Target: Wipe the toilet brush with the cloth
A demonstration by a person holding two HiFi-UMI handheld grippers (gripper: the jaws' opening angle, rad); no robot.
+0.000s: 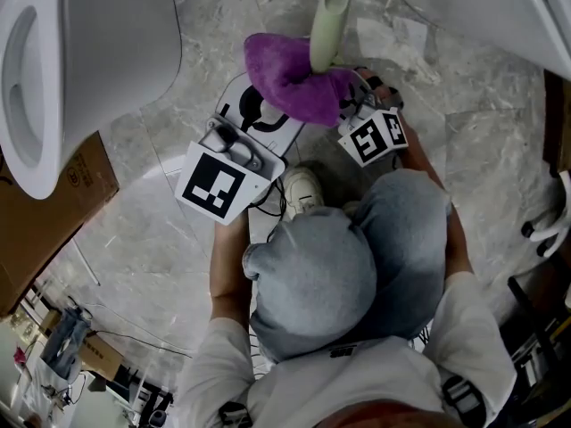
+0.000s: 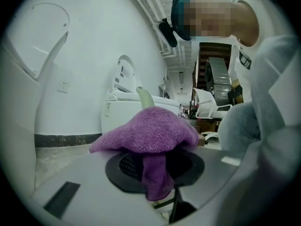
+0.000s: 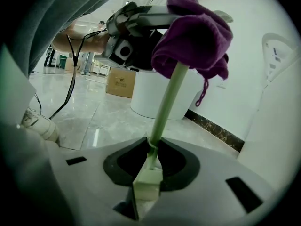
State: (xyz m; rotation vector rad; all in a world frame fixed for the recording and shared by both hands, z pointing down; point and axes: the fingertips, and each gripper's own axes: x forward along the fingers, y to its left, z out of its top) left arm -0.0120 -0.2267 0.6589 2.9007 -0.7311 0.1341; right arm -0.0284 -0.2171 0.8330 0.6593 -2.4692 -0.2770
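Marble floor point(image 1: 134, 266). L tongs point(image 2: 155, 173) clenched on purple cloth point(image 2: 150, 131), wrapped round toilet brush handle point(image 3: 167, 102) up past R tongs point(image 3: 150, 166), which clamp handle end. Wipe looks underway; brush head not visible, prob undone.

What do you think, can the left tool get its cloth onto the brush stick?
Probably yes: the left tool pinches the cloth, which looks already draped around the stick, and the right tool holds that stick by its end. Nothing blocks it.
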